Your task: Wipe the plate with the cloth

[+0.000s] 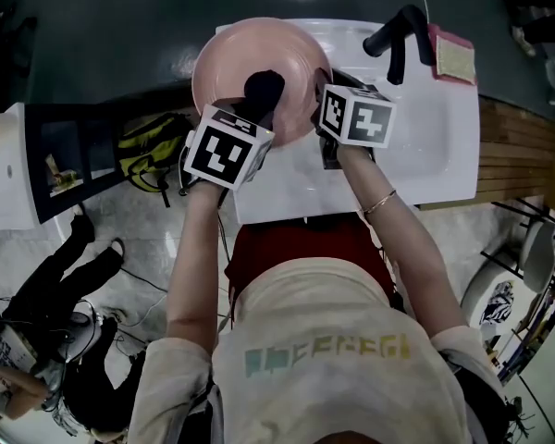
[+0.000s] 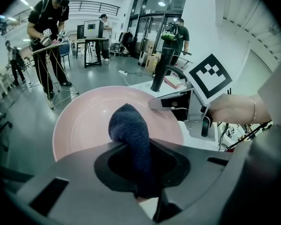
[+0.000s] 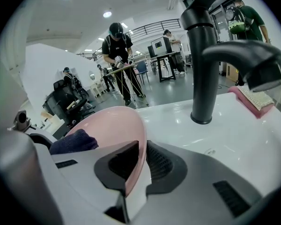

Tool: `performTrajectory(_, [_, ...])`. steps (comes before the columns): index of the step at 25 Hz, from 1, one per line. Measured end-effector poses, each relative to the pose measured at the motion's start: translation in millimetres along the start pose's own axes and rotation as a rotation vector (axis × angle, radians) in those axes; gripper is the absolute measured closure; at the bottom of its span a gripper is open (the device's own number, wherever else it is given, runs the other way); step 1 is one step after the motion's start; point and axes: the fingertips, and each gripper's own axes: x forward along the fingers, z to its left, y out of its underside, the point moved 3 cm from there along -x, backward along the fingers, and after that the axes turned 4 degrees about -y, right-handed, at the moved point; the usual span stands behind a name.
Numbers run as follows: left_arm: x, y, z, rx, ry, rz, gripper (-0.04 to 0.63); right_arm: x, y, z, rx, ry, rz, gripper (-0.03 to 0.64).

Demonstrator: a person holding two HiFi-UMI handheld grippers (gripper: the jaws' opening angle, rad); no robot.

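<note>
Though unclear overhead, cloth point(image 2: 129, 125) in left gripper point(image 2: 140, 165)

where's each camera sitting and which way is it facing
Head view: on the person's head, looking steeply down at plate and sink; forearms show.
Left gripper view: on the left tongs, shut on the cloth, facing the plate; right hand shows.
Right gripper view: on the right tongs, gripping the plate's rim, facing the tap.
All share plate and cloth.

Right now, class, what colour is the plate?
The plate is pale pink, seen best in the left gripper view.
</note>
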Motion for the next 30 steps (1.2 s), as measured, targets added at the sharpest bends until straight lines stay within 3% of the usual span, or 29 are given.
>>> performTrajectory(4, [-4.1,1.0,11.1,-0.005,-0.029,-0.006,0.515,-1.4,1.0,-1.7,-0.003,0.007,0.0,0.554])
performTrajectory(12, [-7.1,4.3,32.8,0.059,-0.107,0.015,0.515,0.4,1.3,0.2,0.005,0.019,0.002,0.552])
performTrajectory(30, [-19.0,0.7,86.8,0.003,-0.239,-0.013,0.515,1.0,2.6,1.6,-0.066,-0.005,-0.026,0.554])
